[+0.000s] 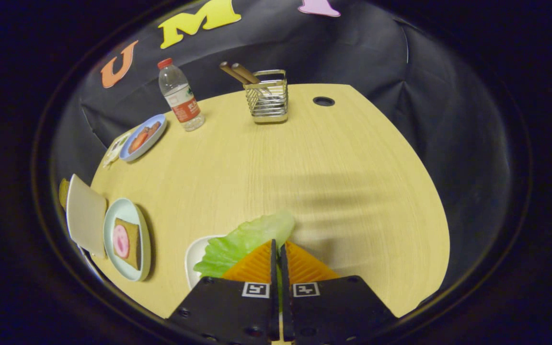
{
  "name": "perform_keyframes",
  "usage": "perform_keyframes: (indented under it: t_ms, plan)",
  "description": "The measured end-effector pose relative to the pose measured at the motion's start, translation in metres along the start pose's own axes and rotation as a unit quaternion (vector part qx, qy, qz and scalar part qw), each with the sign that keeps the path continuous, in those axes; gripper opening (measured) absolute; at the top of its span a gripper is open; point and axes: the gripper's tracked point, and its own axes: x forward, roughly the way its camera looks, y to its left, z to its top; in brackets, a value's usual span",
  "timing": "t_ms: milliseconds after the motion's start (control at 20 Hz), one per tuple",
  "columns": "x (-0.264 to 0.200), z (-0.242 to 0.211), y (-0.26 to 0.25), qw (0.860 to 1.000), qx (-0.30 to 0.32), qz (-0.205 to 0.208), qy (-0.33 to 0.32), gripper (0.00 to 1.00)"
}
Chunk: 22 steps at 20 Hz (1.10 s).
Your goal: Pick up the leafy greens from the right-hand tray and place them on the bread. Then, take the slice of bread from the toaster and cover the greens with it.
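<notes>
My gripper (pixel 277 245) is shut on a green lettuce leaf (pixel 242 242), which sticks out to the left of and ahead of the fingers. Under the leaf, just left of the fingers, lies a white tray (pixel 193 261). Farther left a pale green plate (pixel 113 225) carries a brown bread slice (pixel 133 242) topped with a pink round of meat (pixel 120 241). Beside that plate, at the table's left edge, stands a pale flat-sided toaster (pixel 86 214); whether bread sits in it I cannot tell.
On the wooden table (pixel 304 167), a blue plate (pixel 143 137) with orange food sits far left, a water bottle (pixel 179 96) behind it. A wire holder (pixel 267 98) with wooden-handled utensils stands at the back. A round hole (pixel 323 101) is near it.
</notes>
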Motion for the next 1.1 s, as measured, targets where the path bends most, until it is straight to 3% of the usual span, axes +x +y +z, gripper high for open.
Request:
perform_keyframes:
  t_ms: [250, 550, 1100]
  plan:
    - [-0.03, 0.001, 0.034, 0.999, 0.001, 0.026, -0.023, 0.0]
    - [-0.069, 0.0, 0.066, 0.999, -0.004, 0.015, -0.037, 0.0]
    - [-0.14, -0.019, 0.224, 0.991, -0.077, 0.1, -0.041, 0.0]
